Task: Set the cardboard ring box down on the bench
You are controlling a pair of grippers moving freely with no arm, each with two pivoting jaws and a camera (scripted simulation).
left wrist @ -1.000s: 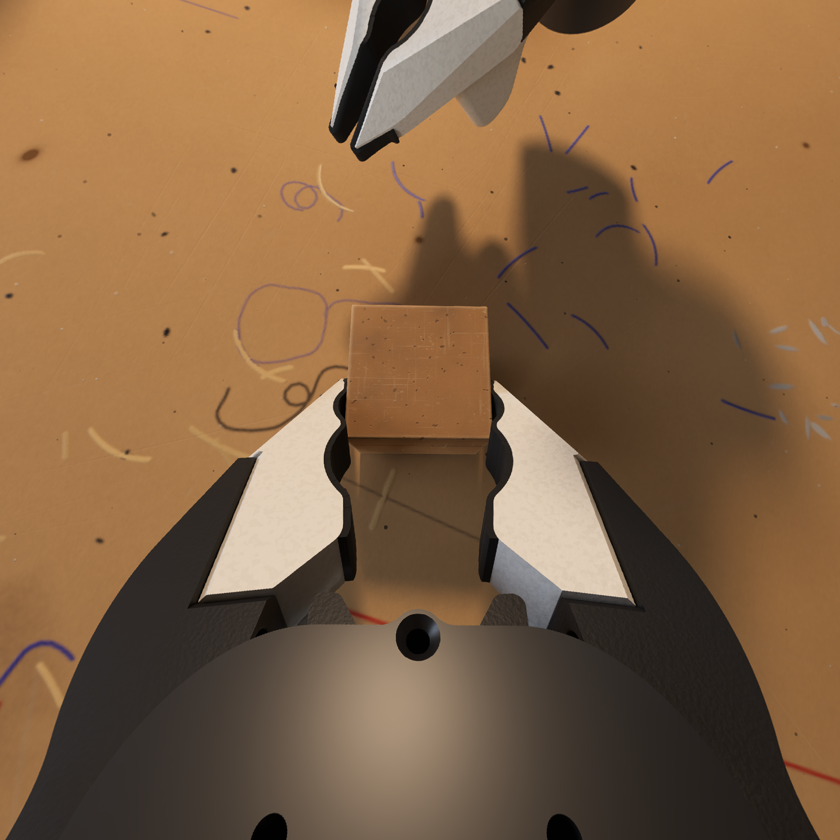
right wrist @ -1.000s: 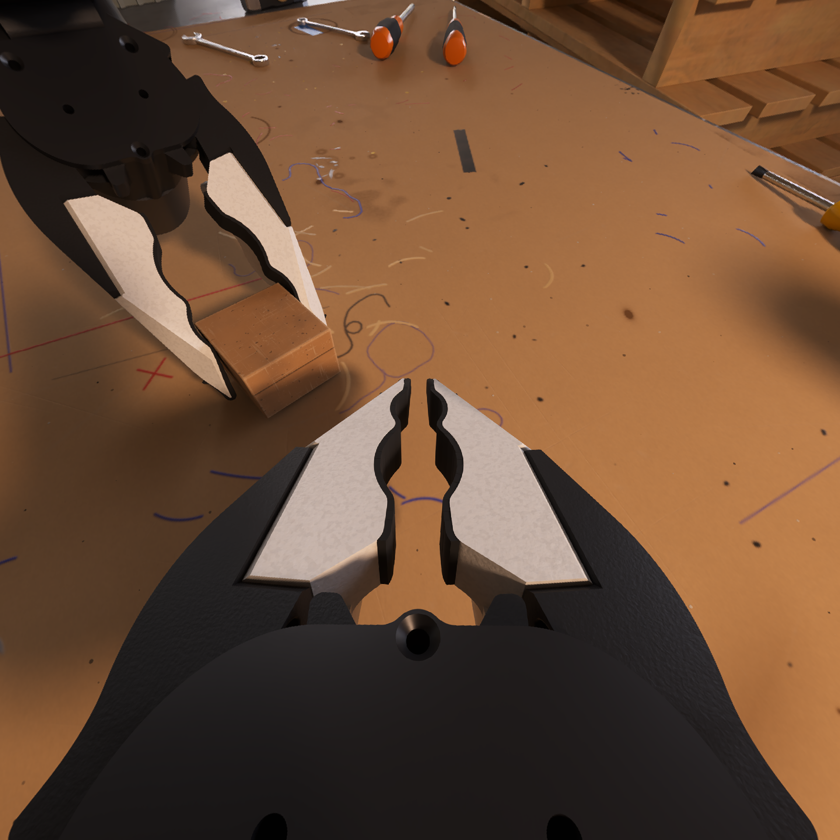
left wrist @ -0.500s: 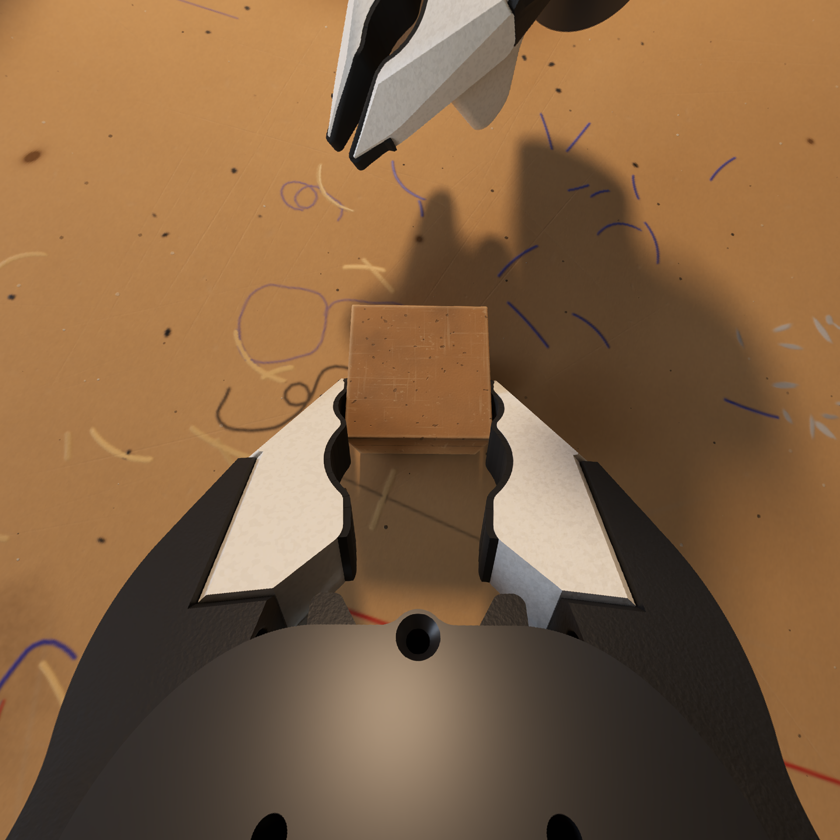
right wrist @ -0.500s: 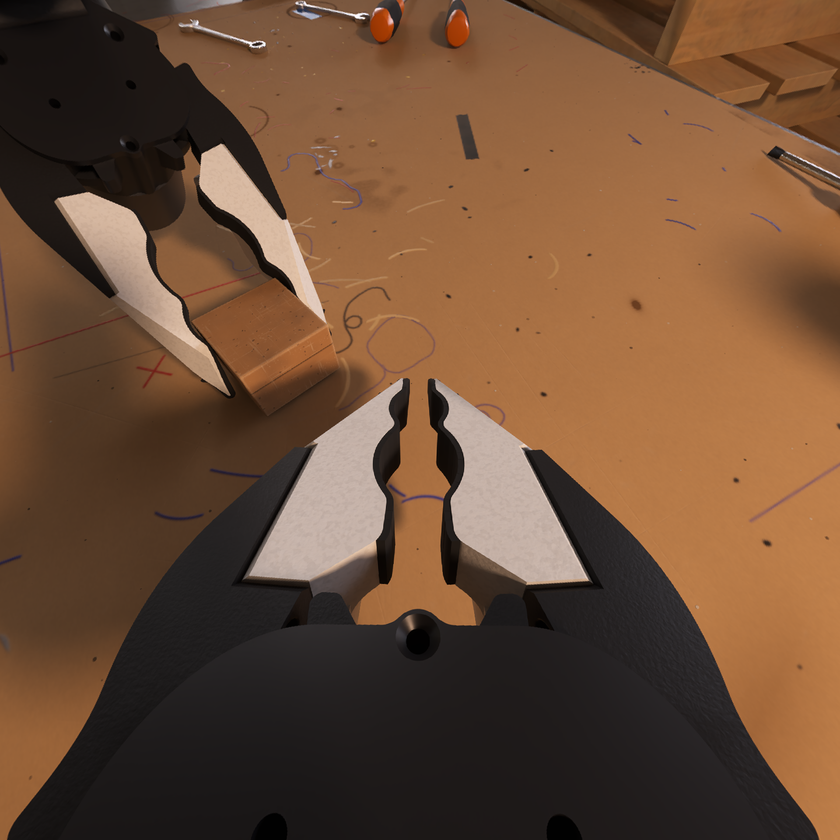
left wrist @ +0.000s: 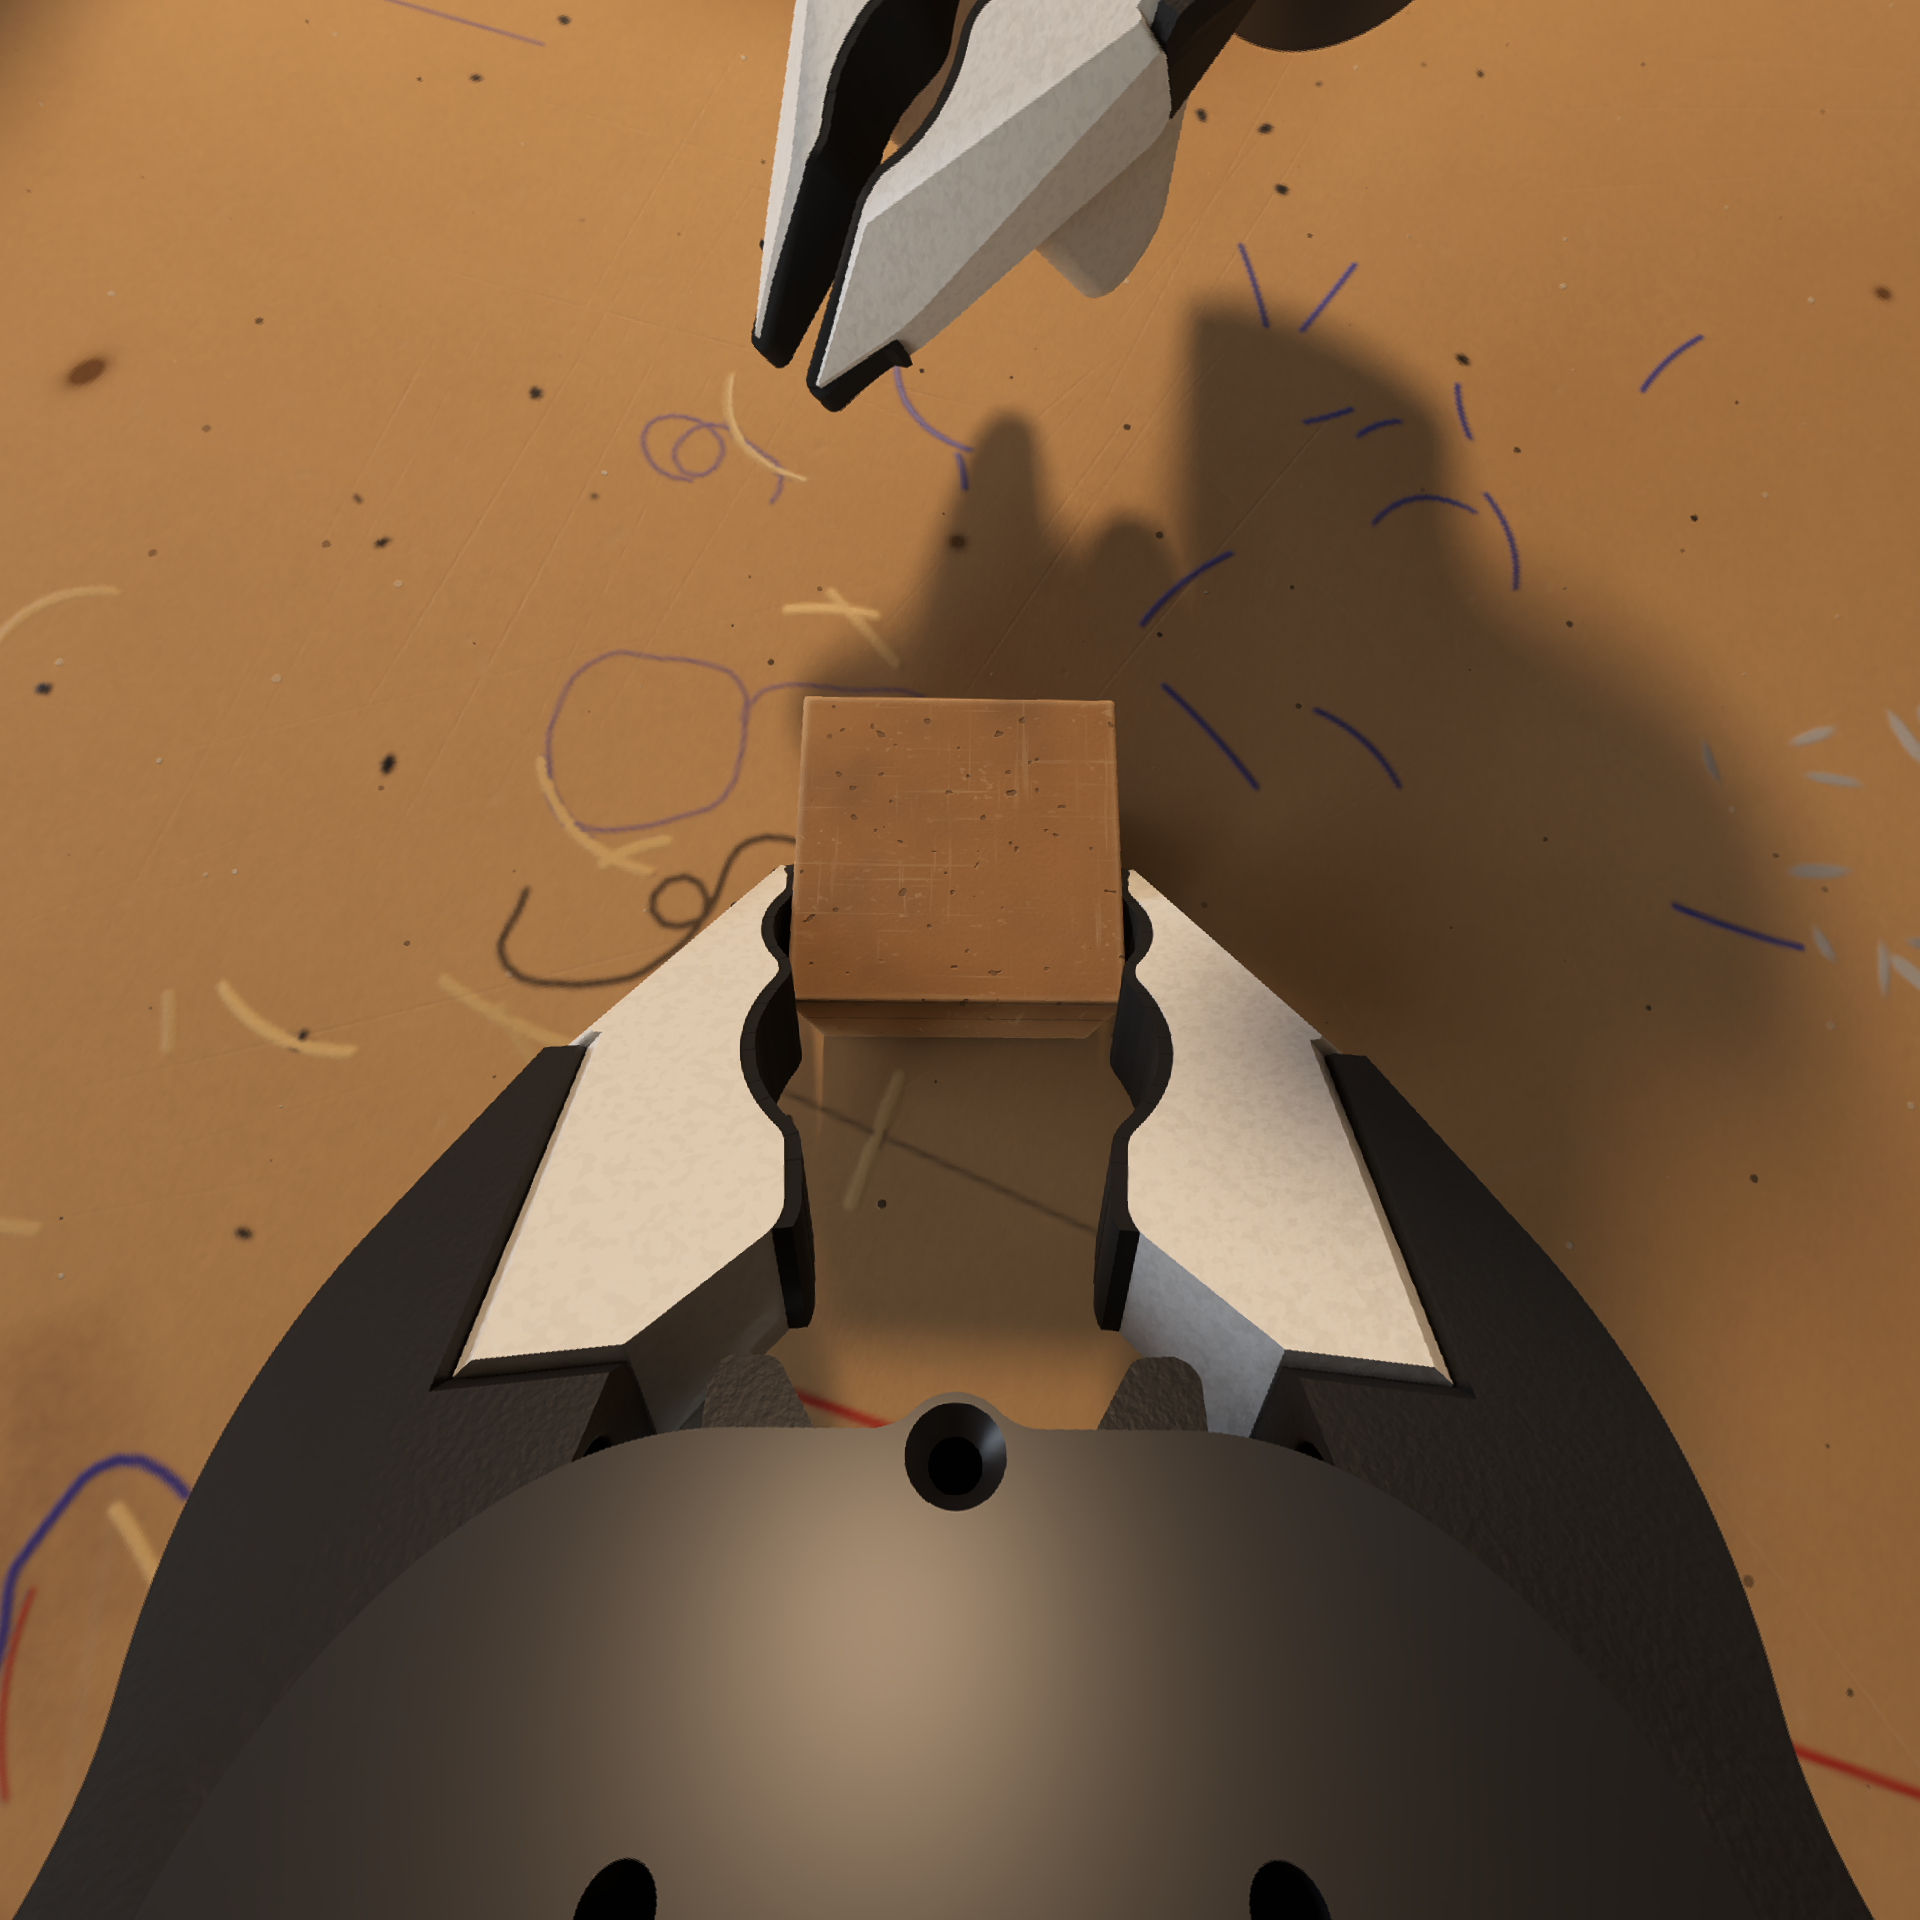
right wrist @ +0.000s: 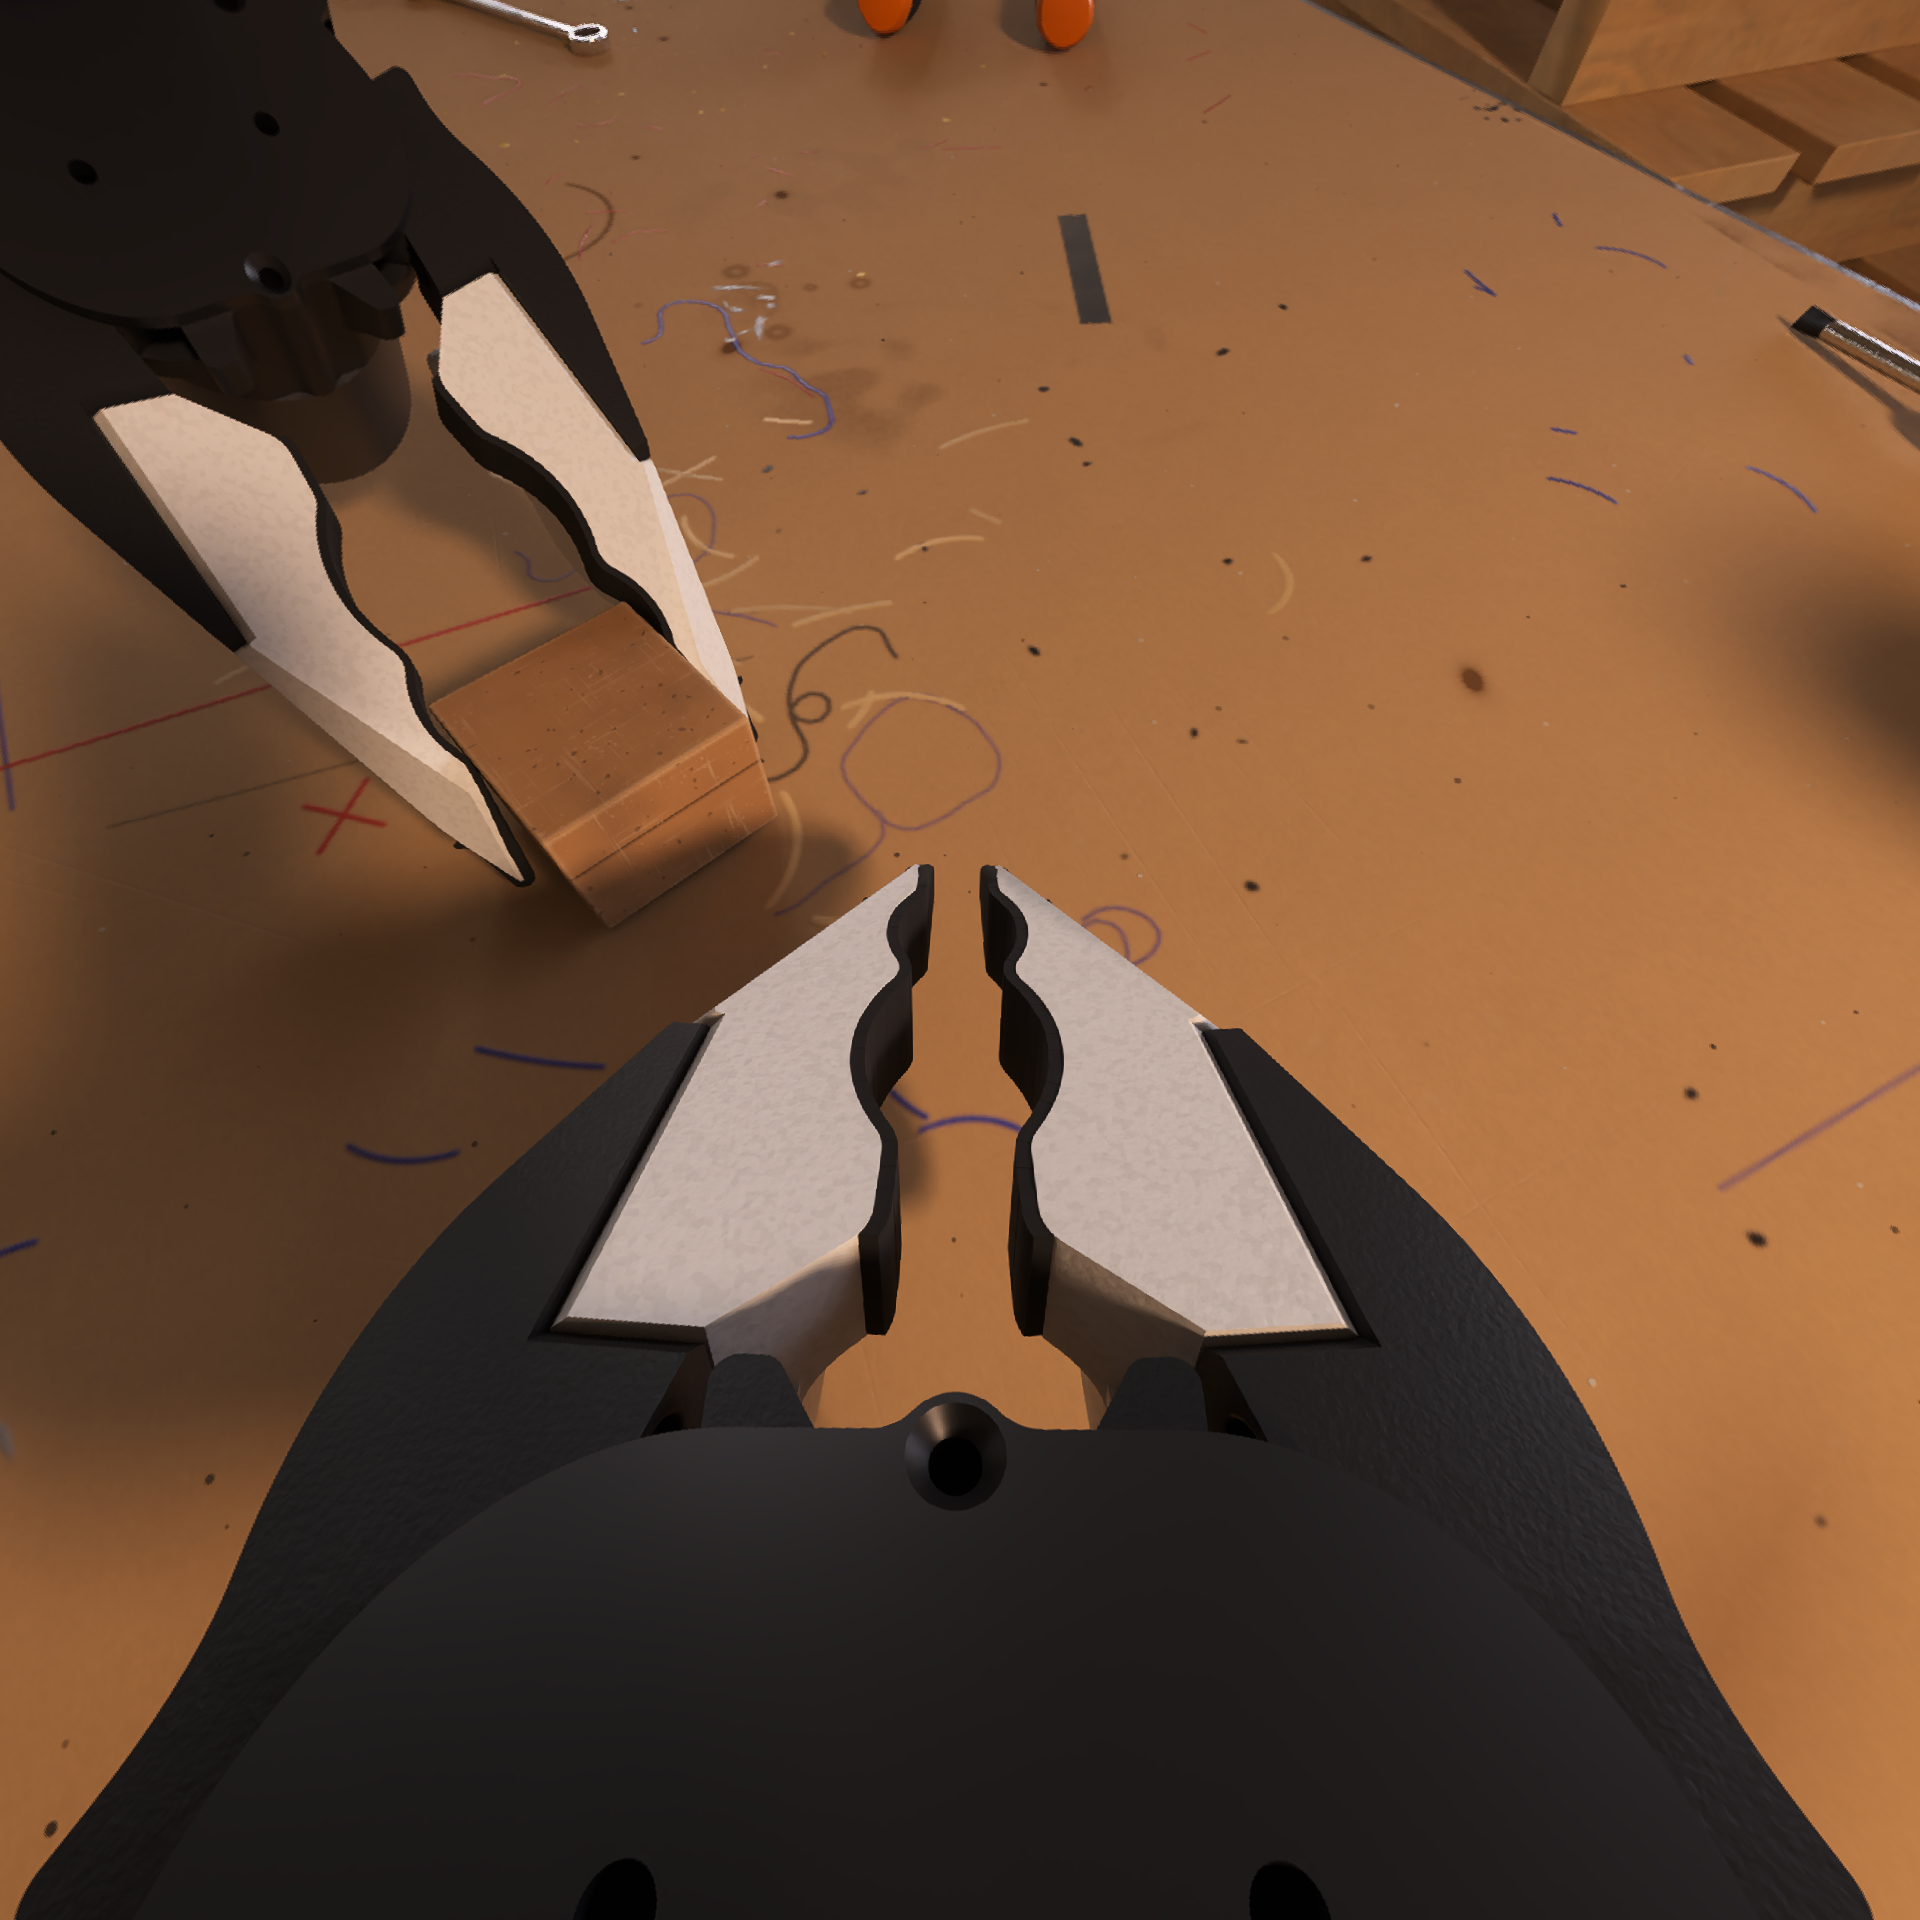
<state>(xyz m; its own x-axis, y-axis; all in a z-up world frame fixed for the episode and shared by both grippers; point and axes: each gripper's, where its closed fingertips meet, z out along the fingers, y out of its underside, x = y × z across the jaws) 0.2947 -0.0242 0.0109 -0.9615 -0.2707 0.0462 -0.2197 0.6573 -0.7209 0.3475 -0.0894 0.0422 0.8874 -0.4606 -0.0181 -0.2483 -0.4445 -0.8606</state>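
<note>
The cardboard ring box (left wrist: 956, 852) is a small brown closed cube. My left gripper (left wrist: 956, 894) is shut on it, with the fingertips pressing its two sides. In the right wrist view the box (right wrist: 603, 738) sits low at the tips of the left gripper (right wrist: 629, 790), at or just above the orange-brown bench (right wrist: 1351, 727); I cannot tell if they touch. My right gripper (right wrist: 956, 873) is shut but for a thin gap, and holds nothing. It hovers to the box's right. In the left wrist view it (left wrist: 805, 374) hangs beyond the box.
The bench (left wrist: 312, 312) bears pen scribbles and specks. At the far edge lie two orange-handled screwdrivers (right wrist: 888, 10), a wrench (right wrist: 530, 16) and a black strip (right wrist: 1084, 268). A metal tool (right wrist: 1860, 348) lies at the right edge. Wooden shelving (right wrist: 1714, 104) stands beyond.
The right gripper has crept forward, so the far tools have slid toward the top edge of its view. The left gripper and the box have not moved.
</note>
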